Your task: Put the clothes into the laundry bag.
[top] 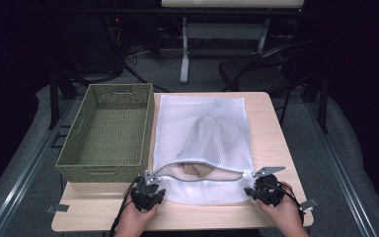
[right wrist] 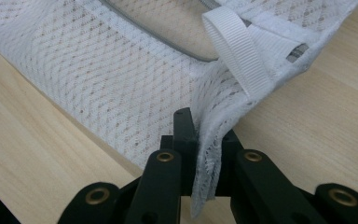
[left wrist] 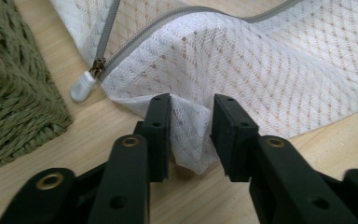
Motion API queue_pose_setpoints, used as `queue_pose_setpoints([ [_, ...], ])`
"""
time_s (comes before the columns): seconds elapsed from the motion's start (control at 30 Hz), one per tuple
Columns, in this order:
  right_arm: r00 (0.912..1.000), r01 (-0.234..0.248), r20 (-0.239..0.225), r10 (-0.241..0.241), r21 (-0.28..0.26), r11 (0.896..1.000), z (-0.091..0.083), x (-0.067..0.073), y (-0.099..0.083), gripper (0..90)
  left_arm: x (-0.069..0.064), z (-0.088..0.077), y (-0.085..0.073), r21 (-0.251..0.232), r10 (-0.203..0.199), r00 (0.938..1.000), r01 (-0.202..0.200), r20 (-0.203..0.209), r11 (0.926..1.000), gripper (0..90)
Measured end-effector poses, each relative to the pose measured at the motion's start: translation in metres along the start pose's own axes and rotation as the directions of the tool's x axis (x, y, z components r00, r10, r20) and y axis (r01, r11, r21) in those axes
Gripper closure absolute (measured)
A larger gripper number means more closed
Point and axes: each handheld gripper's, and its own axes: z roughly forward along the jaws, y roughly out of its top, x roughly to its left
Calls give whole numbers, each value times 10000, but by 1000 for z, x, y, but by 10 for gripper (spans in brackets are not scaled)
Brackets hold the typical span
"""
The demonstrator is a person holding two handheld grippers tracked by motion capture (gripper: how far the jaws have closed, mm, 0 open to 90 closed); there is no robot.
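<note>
Two corners of the white mesh laundry bag [top: 202,138], mid-frame on the counter [top: 271,128]: our right tongs [right wrist: 204,135] clamp one, our left tongs [left wrist: 191,112] stand apart around the other. Unzipped, beige garment [top: 197,170] inside; emptying remains.

I work in what looks like a lab or recording studio, not a home. My small wooden table [top: 271,123] stands alone on grey carpet [top: 29,148], ringed by metal rails [top: 19,168] on the floor at both sides. Everything around it is dark, with black curtain-like surroundings, and light falls mainly on the tabletop. Behind it I see bundles of cables [top: 128,54] near dark equipment with a small red light, the white legs of another desk [top: 185,49], and a black folding chair [top: 266,69]. Metal brackets [top: 58,208] stick out from my table's front corners.
</note>
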Motion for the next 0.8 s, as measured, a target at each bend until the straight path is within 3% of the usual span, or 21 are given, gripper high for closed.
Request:
queue_pose_setpoints([
  [0.23, 9999, 121, -112, -120, 122, 9999, 1, 0, 1, 853, 1, 1, 4, 216, -81, 9995, 75, 294, 9997, 852],
  [0.43, 9997, 262, -17, -261, 247, 9994, 1, 2, 2, 868, 3, 2, 10, 521, -226, 9983, 197, 543, 9984, 874],
  [0.57, 9979, 606, 209, -616, 481, 9970, 1, 4, 4, 874, 4, 0, 14, 899, 97, 9983, -148, 576, 9958, 875],
  [0.8, 9940, 1071, 142, -1086, 825, 9908, -3, 6, 12, 881, 5, -8, 25, 1448, 697, 9953, -788, 667, 9863, 876],
])
